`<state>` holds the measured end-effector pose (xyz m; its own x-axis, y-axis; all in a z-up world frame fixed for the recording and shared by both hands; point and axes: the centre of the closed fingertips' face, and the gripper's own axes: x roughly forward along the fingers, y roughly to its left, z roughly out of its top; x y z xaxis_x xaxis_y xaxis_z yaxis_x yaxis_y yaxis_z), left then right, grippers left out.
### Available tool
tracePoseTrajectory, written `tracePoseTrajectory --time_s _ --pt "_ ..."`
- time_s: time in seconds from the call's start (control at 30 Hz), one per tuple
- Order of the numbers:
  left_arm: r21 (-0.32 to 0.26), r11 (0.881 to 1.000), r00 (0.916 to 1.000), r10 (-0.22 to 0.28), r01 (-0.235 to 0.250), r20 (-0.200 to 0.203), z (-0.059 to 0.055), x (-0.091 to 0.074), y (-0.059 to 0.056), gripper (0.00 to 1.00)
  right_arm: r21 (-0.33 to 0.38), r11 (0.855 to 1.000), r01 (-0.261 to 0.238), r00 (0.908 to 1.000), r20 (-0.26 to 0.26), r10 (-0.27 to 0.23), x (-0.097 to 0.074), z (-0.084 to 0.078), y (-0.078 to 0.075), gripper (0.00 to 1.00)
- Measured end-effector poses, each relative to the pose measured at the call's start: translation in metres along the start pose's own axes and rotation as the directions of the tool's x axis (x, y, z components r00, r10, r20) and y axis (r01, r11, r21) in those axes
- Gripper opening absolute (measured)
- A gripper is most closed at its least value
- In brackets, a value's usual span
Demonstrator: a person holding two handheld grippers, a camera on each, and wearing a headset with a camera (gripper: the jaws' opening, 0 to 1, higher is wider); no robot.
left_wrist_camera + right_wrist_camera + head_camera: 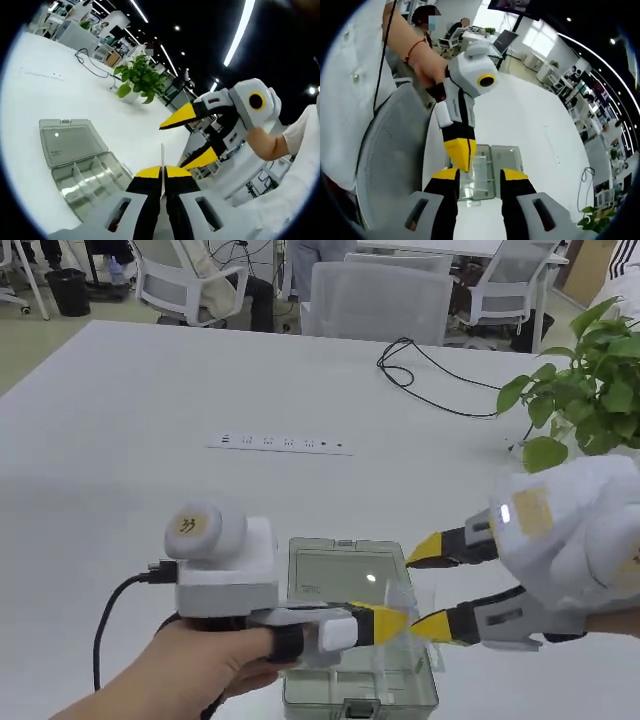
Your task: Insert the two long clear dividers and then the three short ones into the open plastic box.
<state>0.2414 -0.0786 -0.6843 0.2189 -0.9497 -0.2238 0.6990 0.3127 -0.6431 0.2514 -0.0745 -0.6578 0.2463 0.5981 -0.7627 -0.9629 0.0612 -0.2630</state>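
Left gripper (390, 622) is pinching a clear divider (161, 151) over the open box (330, 575); right gripper (415, 592) is gaping beside it.

At the left of the head view a hand (205, 665) is gripping the left gripper, which is reaching rightward over the box. Its jaws are squeezing tight on the thin divider, which is showing edge-on between the yellow tips in the left gripper view. The box is lying on the white table (150, 440) just under those tips, with its lid folded back flat; partitions are standing in its tray, though how many I cannot tell. To the right, the right gripper is pointing leftward with its jaws spread wide and gripping nothing, its tips near the divider's free end. At the far right a plant (590, 390) is standing on the table.
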Motion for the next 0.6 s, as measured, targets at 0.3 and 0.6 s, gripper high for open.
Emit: tracePoseTrajectory --time_s 0.3,0.6 --pt "0.337 0.938 0.9966 -0.061 0.076 -0.056 -0.006 -0.004 -0.018 0.0 0.128 0.971 -0.201 0.9772 0.095 0.19 -0.015 0.006 0.012 0.24" --pt "0.483 0.861 0.9873 -0.129 0.158 -0.093 -0.01 -0.008 -0.036 0.0 0.123 0.927 -0.355 0.9336 0.1 0.344 -0.017 0.01 0.038 0.16"
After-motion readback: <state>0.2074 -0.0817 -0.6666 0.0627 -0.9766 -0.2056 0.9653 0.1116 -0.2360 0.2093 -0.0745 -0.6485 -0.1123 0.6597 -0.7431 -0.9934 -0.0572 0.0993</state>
